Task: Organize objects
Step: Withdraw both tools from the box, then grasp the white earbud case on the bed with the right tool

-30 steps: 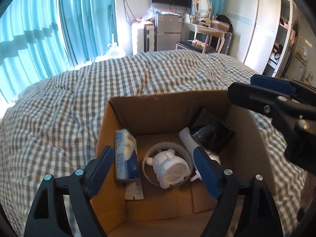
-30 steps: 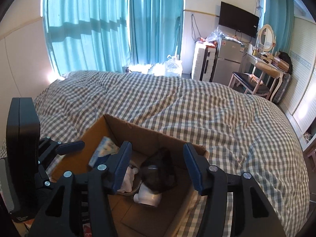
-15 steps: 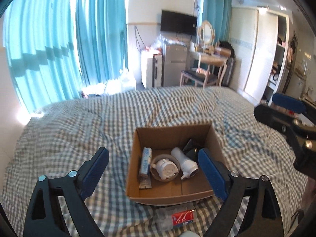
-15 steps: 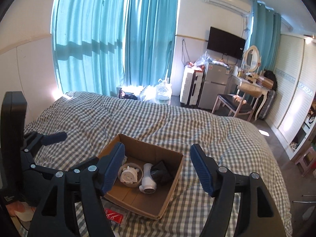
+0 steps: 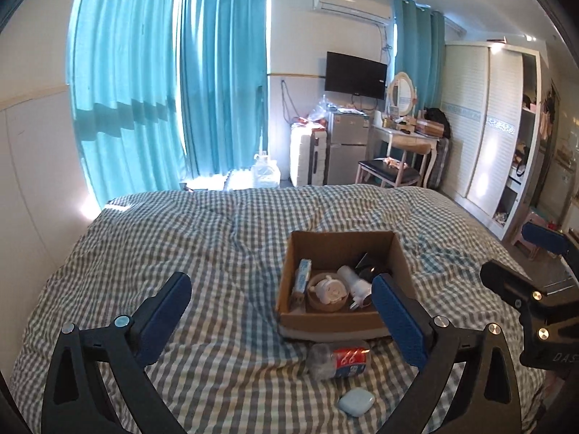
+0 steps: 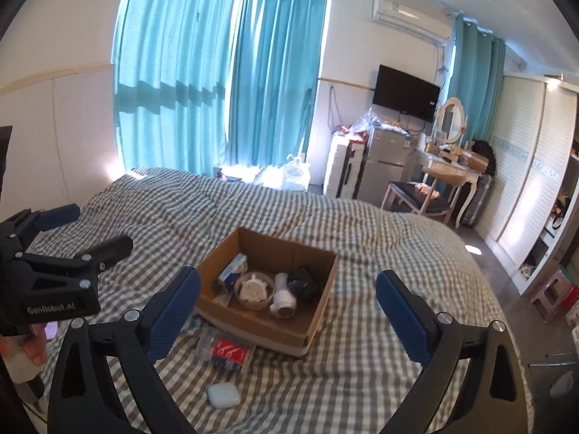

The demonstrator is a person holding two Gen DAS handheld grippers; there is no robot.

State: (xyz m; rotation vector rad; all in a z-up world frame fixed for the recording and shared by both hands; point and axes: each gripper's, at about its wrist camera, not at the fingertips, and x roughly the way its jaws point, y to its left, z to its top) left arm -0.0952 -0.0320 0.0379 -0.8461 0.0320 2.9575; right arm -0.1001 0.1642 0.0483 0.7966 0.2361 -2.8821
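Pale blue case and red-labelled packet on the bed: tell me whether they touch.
Apart. In the right wrist view a strip of checked bedspread shows between the pale blue case and the red-labelled packet; the left wrist view shows the same gap.

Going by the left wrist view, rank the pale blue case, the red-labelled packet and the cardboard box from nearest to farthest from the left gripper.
1. Pale blue case, on the quilt nearest the left gripper.
2. Red-labelled packet, just before the box.
3. Cardboard box, farthest back.
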